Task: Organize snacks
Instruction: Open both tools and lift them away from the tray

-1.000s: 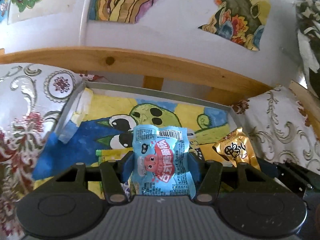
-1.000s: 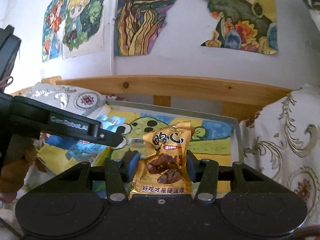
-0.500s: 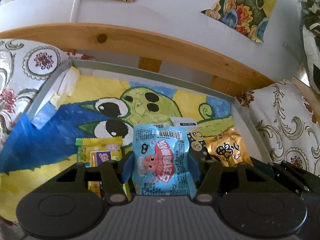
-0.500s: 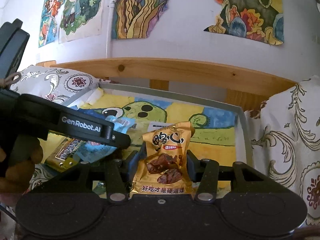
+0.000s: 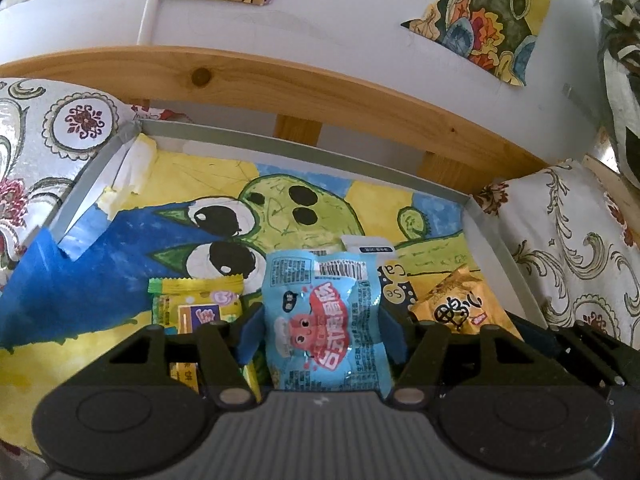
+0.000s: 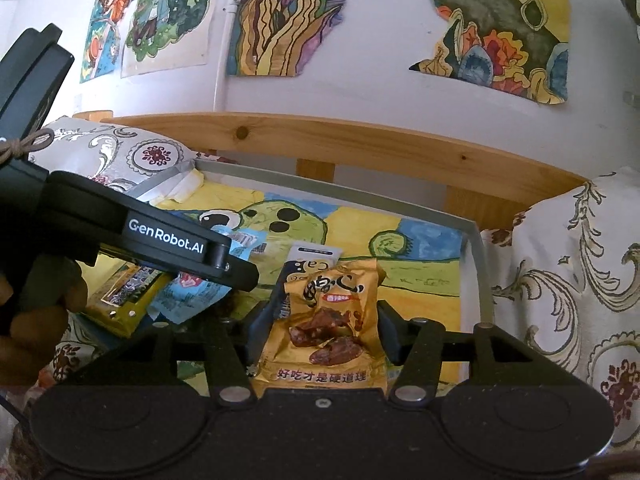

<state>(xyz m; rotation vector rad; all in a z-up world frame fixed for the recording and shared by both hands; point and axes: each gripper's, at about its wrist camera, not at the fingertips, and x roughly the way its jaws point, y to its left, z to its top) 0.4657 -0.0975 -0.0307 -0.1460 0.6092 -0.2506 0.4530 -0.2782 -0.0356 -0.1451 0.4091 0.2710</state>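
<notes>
Both tongs are clenched, one snack each. The left gripper (image 5: 322,320) grasps a blue packet (image 5: 326,316) by its sides, packet standing upright between the pads. The right gripper (image 6: 322,320) grasps a gold packet (image 6: 332,316) the same way, pads pinching its middle and the top edge sticking up free.

Both packets hang over the near part of a shallow grey tray (image 5: 502,252) lined with a cartoon drawing. On the tray floor, seen from the left wrist: a yellow-green packet (image 5: 196,300) at 9 o'clock of the blue one, just beside it, and a white packet (image 5: 370,246) at 1 o'clock, partly hidden behind it. The gold packet shows at 3 o'clock from blue, near but apart as far as I can tell. A hand (image 6: 38,320) holds the left tool at 9 o'clock in the right wrist view.

Handling guess: these are light, soft, puffy pouches with slick film, and they crinkle and slide easily. The gold one looks lumpy, with firmer pieces inside. The best hold is across the filled middle, not the thin sealed edges, which would fold and slip out. Nothing fragile; squeezing too hard could pop a seal. Once released they will probably flop flat.
</notes>
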